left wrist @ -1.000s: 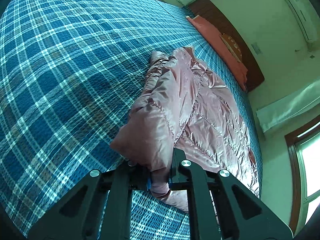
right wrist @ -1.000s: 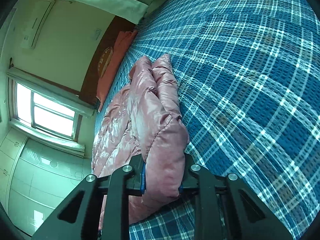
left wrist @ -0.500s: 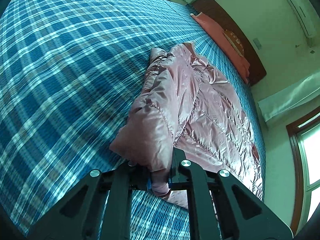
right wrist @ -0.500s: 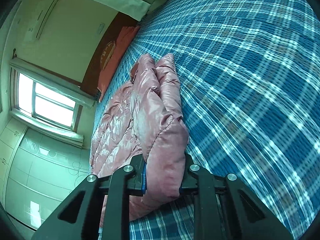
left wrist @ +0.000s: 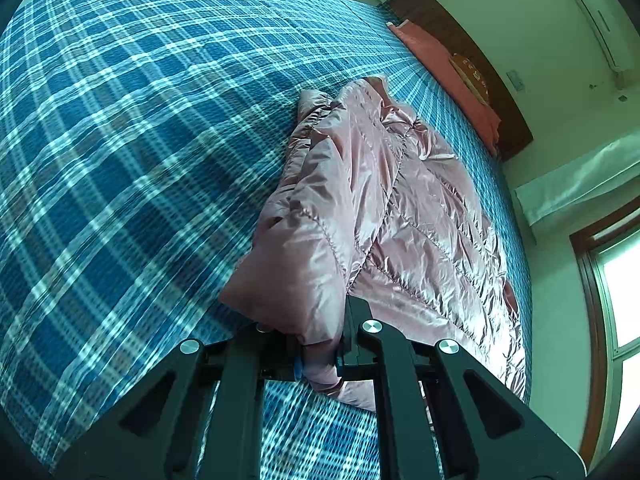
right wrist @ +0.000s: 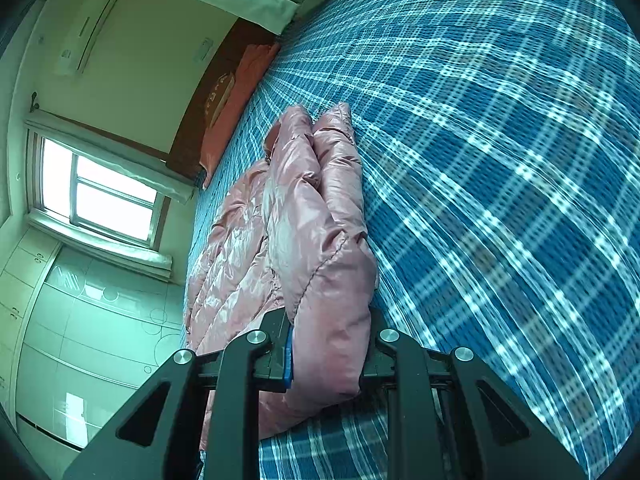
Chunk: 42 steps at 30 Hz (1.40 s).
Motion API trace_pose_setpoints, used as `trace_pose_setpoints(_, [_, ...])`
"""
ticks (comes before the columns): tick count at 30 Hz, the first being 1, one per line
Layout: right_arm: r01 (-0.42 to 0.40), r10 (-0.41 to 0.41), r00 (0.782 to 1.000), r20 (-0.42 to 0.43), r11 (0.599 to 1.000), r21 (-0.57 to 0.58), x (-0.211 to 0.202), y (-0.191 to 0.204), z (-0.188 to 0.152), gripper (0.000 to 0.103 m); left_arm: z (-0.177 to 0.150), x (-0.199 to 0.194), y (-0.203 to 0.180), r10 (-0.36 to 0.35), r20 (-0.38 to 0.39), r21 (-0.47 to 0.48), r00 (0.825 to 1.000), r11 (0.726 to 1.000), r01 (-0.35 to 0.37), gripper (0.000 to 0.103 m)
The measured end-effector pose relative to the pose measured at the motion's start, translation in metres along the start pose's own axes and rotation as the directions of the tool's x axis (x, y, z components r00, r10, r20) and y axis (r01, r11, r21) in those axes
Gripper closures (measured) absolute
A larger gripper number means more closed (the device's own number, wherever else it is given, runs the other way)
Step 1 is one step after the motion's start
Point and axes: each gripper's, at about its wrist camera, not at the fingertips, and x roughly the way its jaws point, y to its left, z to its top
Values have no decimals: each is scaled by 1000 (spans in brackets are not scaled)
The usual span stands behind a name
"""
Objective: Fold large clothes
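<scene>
Pink jacket lying long on the plaid bed, one side doubled over the rest, near end lifted off the cover. Left hand-held gripper pinching a thin bunch of that folded edge; right hand-held gripper clamped on a much thicker padded wad of jacket. Likely trouble: slick, puffy shell sliding out of the left's small bite (less cloth there, so less margin), or the doubled layer springing apart if the two pull unevenly. Also possible: the far end dragging and bunching on the textured cover rather than following. Left view alone showing the flat quilted panel spread beside the fold; right view alone showing how full its own grip is, plus the window and cupboards past the bed's edge. Pillow at the headboard in both.
</scene>
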Motion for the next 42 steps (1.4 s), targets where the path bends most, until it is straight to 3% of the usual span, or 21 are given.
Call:
trace_pose_setpoints(9, [0,0,1000,-6,1000,6,3,-3,-2,81,-7,-5,12,-17,-10,0,1000,1000,17,92])
trace_pose_setpoints(15, [-4,4,1000,6,1000,17,1,-7,7,73,-1,-19,13,-17,28,26,999,1000,16,80])
trace_pose_setpoints(20, [20,-21,999,44,1000,13,-15,-16,9,64,0,-32,23,5,64,22,998,1000,-7,61])
trace_pose_setpoints(30, [44,-49,996,71,997,62,-33,-43,19,64,4,-28,43,33,30,-17,999,999,-32,58])
trace_pose_setpoints(38, [103,-105,990,99,994,27,-52,-43,27,64,14,-51,49,127,99,39,987,991,-132,58])
trace_pose_setpoints(42, [170,-166,977,131,985,-17,-63,-34,34,64,22,-65,46,216,168,97,962,967,-235,58])
